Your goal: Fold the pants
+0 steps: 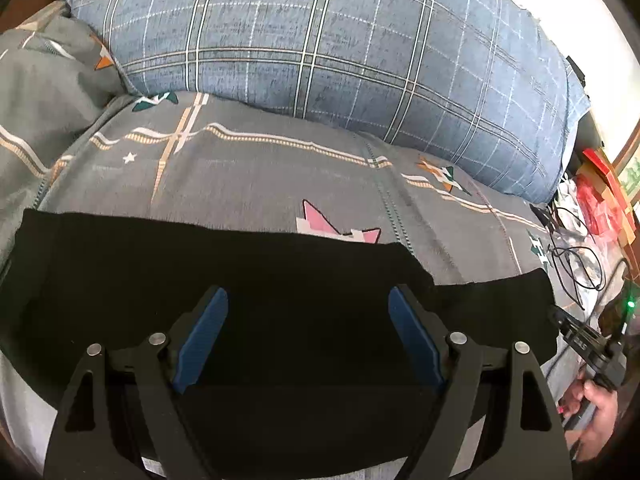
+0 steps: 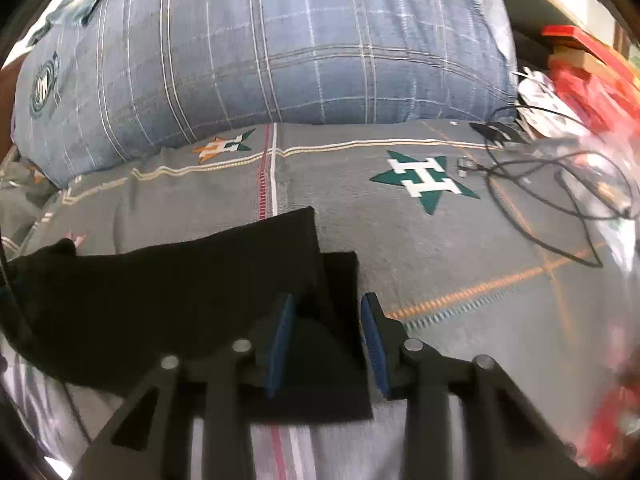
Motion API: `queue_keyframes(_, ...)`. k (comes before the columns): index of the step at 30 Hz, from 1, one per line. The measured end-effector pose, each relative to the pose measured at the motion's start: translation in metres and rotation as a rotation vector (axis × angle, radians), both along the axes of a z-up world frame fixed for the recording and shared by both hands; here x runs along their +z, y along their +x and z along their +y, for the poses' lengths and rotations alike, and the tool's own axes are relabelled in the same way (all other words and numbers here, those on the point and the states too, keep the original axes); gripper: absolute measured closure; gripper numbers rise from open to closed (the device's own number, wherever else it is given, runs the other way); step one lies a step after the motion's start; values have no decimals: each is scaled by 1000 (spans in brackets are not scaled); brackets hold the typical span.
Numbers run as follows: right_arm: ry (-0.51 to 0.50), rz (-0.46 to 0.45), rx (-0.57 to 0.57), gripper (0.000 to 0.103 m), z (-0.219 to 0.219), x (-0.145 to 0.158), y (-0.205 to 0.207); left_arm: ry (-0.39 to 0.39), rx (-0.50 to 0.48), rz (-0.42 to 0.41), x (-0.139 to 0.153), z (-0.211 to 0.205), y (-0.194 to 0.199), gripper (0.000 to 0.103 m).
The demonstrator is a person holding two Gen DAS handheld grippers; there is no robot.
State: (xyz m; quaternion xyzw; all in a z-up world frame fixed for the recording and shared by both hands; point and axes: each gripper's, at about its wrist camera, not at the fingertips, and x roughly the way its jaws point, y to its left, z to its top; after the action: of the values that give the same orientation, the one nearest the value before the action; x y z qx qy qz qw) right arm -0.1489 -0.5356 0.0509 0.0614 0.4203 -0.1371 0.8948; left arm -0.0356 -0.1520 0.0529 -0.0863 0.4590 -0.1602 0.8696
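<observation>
Black pants [image 1: 160,280] lie flat in a folded layer across the grey patterned bedspread [image 1: 260,176]. My left gripper [image 1: 308,294] hovers over the middle of them, its blue pads wide apart and gripping nothing. In the right wrist view the pants [image 2: 160,292] end in two stacked corners. My right gripper [image 2: 328,299] straddles that end, jaws a little apart, and the cloth lies loose between the pads without being pinched. A hand [image 1: 596,404] holds the right gripper at the left wrist view's right edge.
A big blue plaid pillow [image 1: 320,40] fills the back of the bed. Black cables [image 2: 552,200] and red packages [image 2: 592,80] lie by the bed's right side. Grey bedding [image 1: 44,80] is bunched at the far left. A striped sheet [image 2: 288,448] shows at the near edge.
</observation>
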Motion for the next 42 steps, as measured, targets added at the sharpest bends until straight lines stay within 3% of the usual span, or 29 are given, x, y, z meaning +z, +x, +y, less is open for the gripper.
queue_keyframes(1, 10, 7, 3, 94, -1, -3, 3, 0, -1, 2, -1, 0, 0, 20)
queue_keyframes(2, 27, 16, 8, 99, -1, -4, 4, 1, 1, 0, 0, 0, -1, 20)
queue_keyframes(8, -10, -32, 36, 102, 9, 29, -34, -8, 27, -7, -2, 8, 1, 20)
queue_keyframes(13, -44, 116, 1, 102, 10, -3, -32, -16, 51, -10, -1, 18, 1, 20)
queue_keyframes(15, -73, 118, 1, 100, 15, -3, -31, 6, 58, -24, 0, 24, -1, 20)
queue_keyframes(17, -75, 63, 7, 93, 19, 10, -34, 16, 65, -33, 2, 33, -3, 20)
queue_keyframes(18, -52, 19, 21, 88, 23, 22, -36, 21, 70, -35, 2, 37, -3, 20)
queue_keyframes(20, -12, -47, 64, 65, 33, 36, -36, 33, 83, -42, 3, 46, -4, 20)
queue_keyframes(21, 17, -76, 97, 63, 41, 43, -33, 39, 90, -45, 4, 50, -4, 20)
queue_keyframes(25, 156, -107, 319, 63, 91, 49, -1, 44, 121, -36, 0, 64, -5, 20)
queue_keyframes(30, 184, -87, 515, 63, 166, 39, 56, 59, 142, -34, -2, 77, -7, 20)
queue_keyframes(34, 183, -4, 575, 63, 205, 19, 94, 71, 172, -47, 0, 93, -8, 20)
queue_keyframes(36, 223, 26, 613, 76, 213, 7, 108, 75, 199, -51, 0, 106, -8, 20)
queue_keyframes(37, 257, 48, 644, 95, 218, 1, 114, 73, 216, -48, -1, 113, -8, 20)
queue_keyframes(42, 190, -9, 649, 96, 225, 10, 118, 80, 267, -37, -5, 136, -6, 20)
